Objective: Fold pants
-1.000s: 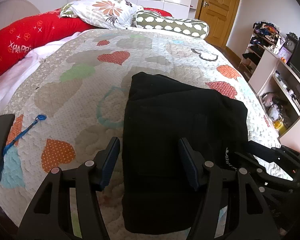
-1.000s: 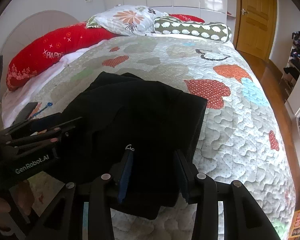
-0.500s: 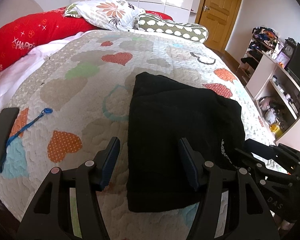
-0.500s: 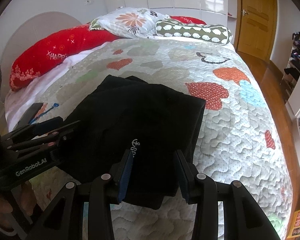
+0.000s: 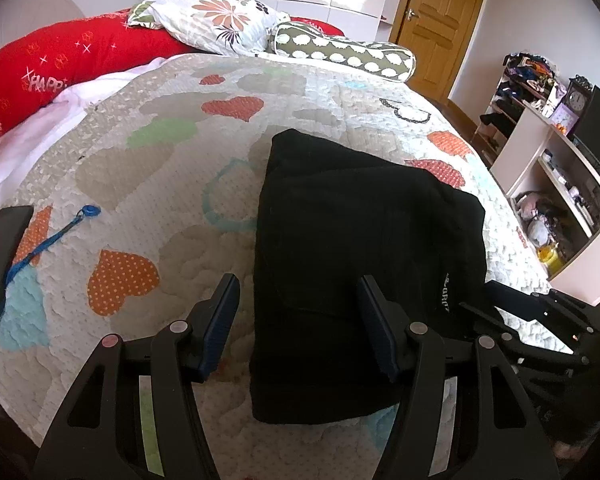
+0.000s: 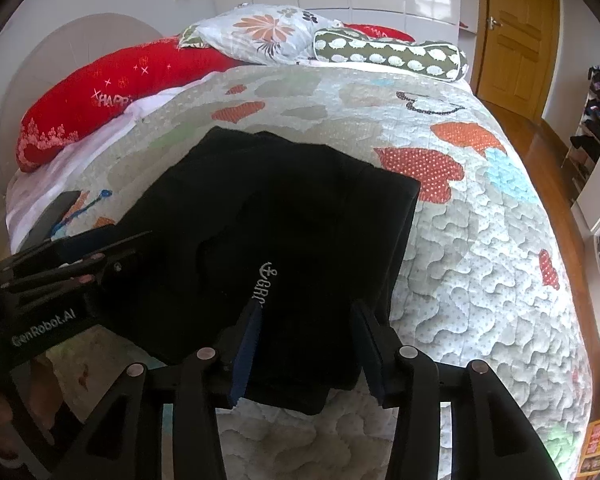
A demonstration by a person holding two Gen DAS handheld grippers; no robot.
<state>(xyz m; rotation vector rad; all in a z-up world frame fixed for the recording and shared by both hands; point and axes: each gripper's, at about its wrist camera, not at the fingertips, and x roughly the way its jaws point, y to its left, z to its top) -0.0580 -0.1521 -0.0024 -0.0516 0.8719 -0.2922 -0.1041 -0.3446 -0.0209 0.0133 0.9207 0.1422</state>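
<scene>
The black pants (image 5: 360,232) lie folded into a compact rectangle on the heart-patterned quilt (image 5: 160,168), with a small white logo near their front right edge. They also show in the right wrist view (image 6: 284,216). My left gripper (image 5: 298,312) is open and empty, held above the pants' front left edge. My right gripper (image 6: 308,320) is open and empty, above the pants' front right part by the logo (image 6: 262,284). Each gripper shows in the other's view, the right one (image 5: 532,320) and the left one (image 6: 68,264).
A dark phone (image 5: 4,256) and a blue lanyard (image 5: 56,236) lie at the quilt's left edge. Red, floral and green spotted pillows (image 5: 220,20) line the head of the bed. A shelf unit (image 5: 560,184) and wooden door (image 5: 436,20) stand to the right.
Both grippers have drawn back from the folded pants and risen a little. The pants lie still.
</scene>
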